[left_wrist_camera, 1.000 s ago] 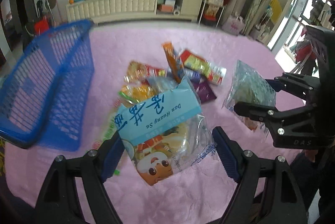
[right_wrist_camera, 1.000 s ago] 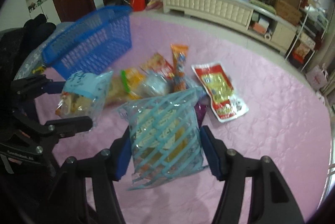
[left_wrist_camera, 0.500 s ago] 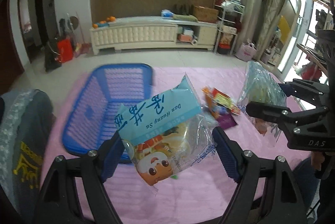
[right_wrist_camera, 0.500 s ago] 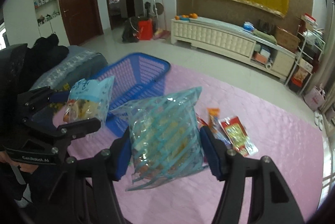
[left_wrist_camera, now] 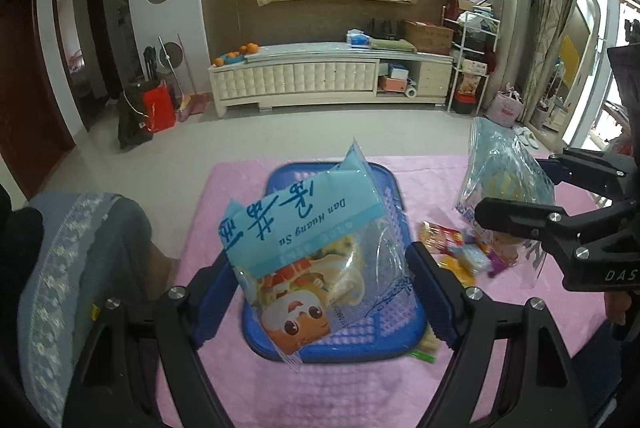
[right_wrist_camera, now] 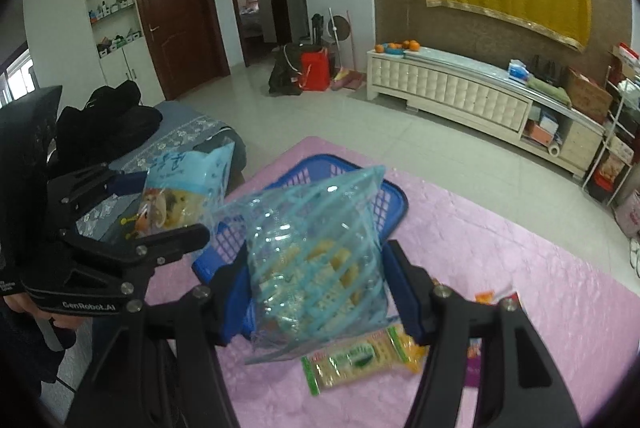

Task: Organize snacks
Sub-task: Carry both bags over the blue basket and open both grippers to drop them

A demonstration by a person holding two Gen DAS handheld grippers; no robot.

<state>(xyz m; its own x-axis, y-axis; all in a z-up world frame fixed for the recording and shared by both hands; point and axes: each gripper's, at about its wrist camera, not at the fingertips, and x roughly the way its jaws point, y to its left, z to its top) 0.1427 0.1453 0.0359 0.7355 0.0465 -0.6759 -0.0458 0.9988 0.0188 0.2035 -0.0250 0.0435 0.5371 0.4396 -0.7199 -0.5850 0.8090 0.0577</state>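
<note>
Both bags carried up and over from the snack pile toward the blue basket (left_wrist_camera: 394, 342), now directly beneath.

Near: left gripper (left_wrist_camera: 320, 288) fingers (left_wrist_camera: 430, 292) clamped on cartoon snack bag (left_wrist_camera: 316, 260), hanging above basket centre. Right gripper (right_wrist_camera: 316, 288) fingers (right_wrist_camera: 402, 292) clamped on striped clear bag (right_wrist_camera: 316, 252), over basket's near rim, at 3 o'clock of the left bag.

Next, probably: lower before release; drop one bag at a time so they land flat, not on the rim.

Farther, 3 o'clock: loose snacks (left_wrist_camera: 456, 248) left on pink table (left_wrist_camera: 224, 380).
</note>
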